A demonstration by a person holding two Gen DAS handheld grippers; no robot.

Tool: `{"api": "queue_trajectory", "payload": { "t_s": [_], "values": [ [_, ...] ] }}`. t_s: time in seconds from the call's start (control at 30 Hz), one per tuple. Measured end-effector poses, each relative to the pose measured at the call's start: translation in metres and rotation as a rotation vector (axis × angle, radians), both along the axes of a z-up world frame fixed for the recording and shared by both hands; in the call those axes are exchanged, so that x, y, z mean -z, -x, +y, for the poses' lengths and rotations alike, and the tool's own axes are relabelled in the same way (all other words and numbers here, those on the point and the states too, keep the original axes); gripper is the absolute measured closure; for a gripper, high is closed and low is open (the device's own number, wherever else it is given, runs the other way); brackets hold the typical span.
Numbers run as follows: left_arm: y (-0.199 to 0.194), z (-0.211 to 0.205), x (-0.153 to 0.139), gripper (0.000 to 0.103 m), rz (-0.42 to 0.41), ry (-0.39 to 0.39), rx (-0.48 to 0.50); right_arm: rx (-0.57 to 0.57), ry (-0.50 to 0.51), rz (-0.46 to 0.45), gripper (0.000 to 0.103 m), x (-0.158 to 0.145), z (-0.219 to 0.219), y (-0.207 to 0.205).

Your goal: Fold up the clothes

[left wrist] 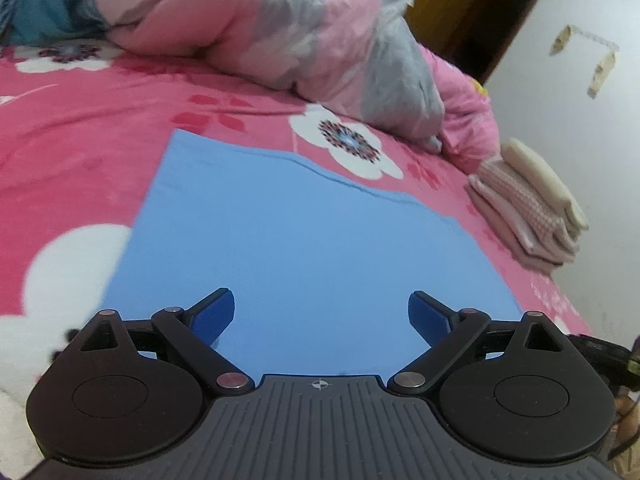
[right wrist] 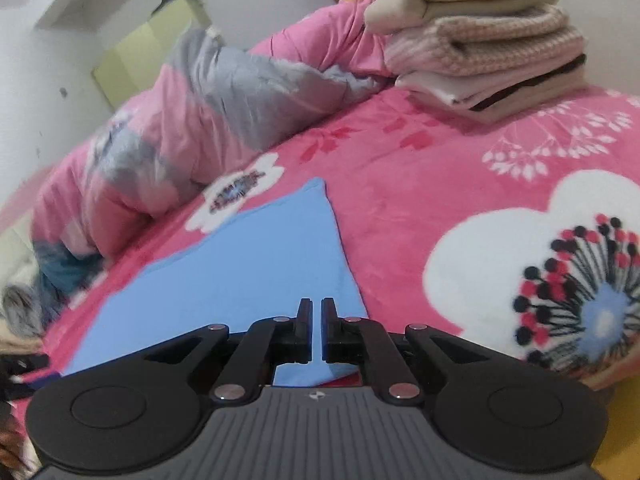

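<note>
A light blue garment [left wrist: 300,232] lies flat in a smooth rectangle on the pink flowered bedspread [left wrist: 80,128]. My left gripper [left wrist: 321,298] hovers over its near part, jaws wide open and empty. In the right wrist view the same blue garment [right wrist: 248,264] runs away to the left. My right gripper [right wrist: 316,304] is above its near right edge, its jaws shut to a thin slit. I see no cloth pinched between the pads.
A stack of folded clothes [left wrist: 532,208] sits at the bed's right edge, close ahead in the right wrist view as the stack [right wrist: 480,40]. A rumpled pink and grey quilt [left wrist: 260,28] lies along the far side. A wooden cabinet [left wrist: 472,12] stands by the white wall.
</note>
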State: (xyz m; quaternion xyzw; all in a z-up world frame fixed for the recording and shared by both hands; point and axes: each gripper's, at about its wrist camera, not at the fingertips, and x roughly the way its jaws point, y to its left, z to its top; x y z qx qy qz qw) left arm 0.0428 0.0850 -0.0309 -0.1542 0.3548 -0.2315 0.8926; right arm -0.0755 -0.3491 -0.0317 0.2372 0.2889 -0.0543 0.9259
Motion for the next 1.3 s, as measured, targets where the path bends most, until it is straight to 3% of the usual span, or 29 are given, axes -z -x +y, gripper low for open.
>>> {"api": "queue_trajectory", "payload": {
  "t_s": [0.2, 0.3, 0.43, 0.6, 0.7, 0.77, 0.9, 1.0, 1.1, 1.2, 1.3],
  "values": [
    [-0.005, -0.005, 0.011, 0.008, 0.038, -0.026, 0.001, 0.095, 0.109, 0.015, 0.1, -0.01, -0.007, 0.03],
    [-0.006, -0.003, 0.015, 0.008, 0.058, -0.028, -0.015, -0.012, 0.066, -0.076, 0.1, -0.024, 0.01, 0.02],
    [-0.005, -0.002, 0.015, 0.008, 0.068, -0.034, -0.026, -0.211, 0.197, -0.105, 0.1, -0.022, 0.064, -0.019],
    [-0.006, 0.001, 0.016, 0.008, 0.074, -0.033, -0.028, -0.271, 0.312, 0.02, 0.1, 0.004, 0.071, -0.011],
    [-0.007, 0.003, 0.017, 0.008, 0.073, -0.029, -0.022, -0.272, 0.33, 0.069, 0.1, -0.009, 0.063, 0.012],
    [-0.007, 0.004, 0.018, 0.008, 0.07, -0.026, -0.021, -0.27, 0.355, 0.039, 0.099, -0.022, 0.064, 0.013],
    [-0.005, 0.003, 0.018, 0.008, 0.065, -0.032, -0.027, -0.339, 0.312, -0.072, 0.099, -0.031, 0.085, -0.022],
    [-0.006, 0.003, 0.018, 0.008, 0.065, -0.034, -0.031, -0.385, 0.302, -0.036, 0.099, -0.007, 0.099, -0.041],
    [-0.006, 0.006, 0.016, 0.008, 0.062, -0.027, -0.035, -0.386, 0.28, -0.031, 0.099, 0.007, 0.094, -0.022],
    [-0.006, 0.01, 0.011, 0.008, 0.048, -0.025, -0.039, -0.399, 0.257, 0.02, 0.098, 0.0, 0.084, 0.001],
    [-0.01, 0.01, 0.004, 0.006, 0.031, -0.025, -0.039, -0.369, 0.284, -0.009, 0.098, -0.02, 0.078, 0.007]
  ]
}}
